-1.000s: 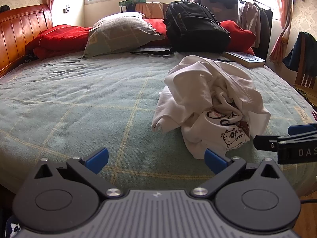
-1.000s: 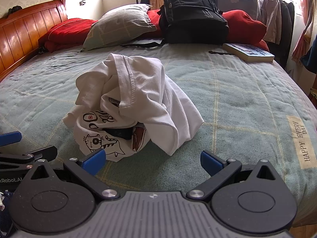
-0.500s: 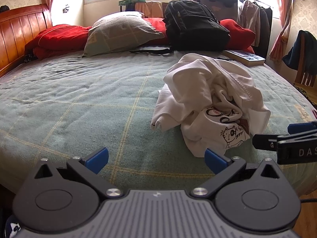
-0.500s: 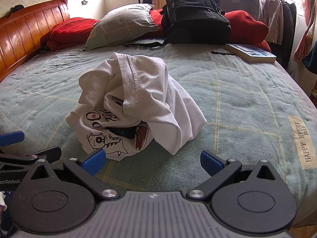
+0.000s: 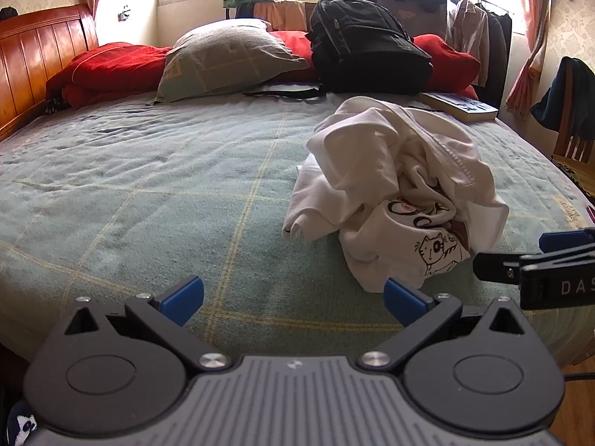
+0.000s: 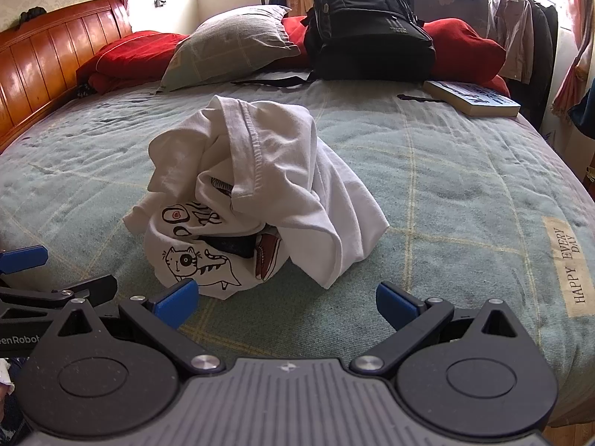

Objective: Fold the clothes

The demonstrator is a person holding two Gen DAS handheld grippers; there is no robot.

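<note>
A crumpled white T-shirt [image 5: 394,186] [image 6: 260,182] with black cartoon cat prints lies in a heap on the green checked bedspread [image 5: 148,193] [image 6: 465,186]. My left gripper [image 5: 293,297] hovers open over the bed's near edge, with the shirt ahead and to its right. My right gripper [image 6: 284,299] is open too, just short of the shirt's front fold. Each gripper shows at the edge of the other's view: the right gripper [image 5: 535,260] side-on, the left gripper [image 6: 44,278] side-on. Nothing is held.
At the head of the bed lie a grey pillow [image 5: 223,59] [image 6: 230,44], red bedding [image 5: 111,67], a black backpack [image 5: 368,52] [image 6: 368,37] and a book [image 5: 461,106] [image 6: 472,98]. A wooden headboard [image 5: 41,55] stands left; hanging clothes [image 5: 479,41] and a chair [image 5: 572,126] stand right.
Both grippers have crept slightly forward toward the shirt, which looks a little larger and nearer. The shirt itself has not moved, and both jaws stay open.
</note>
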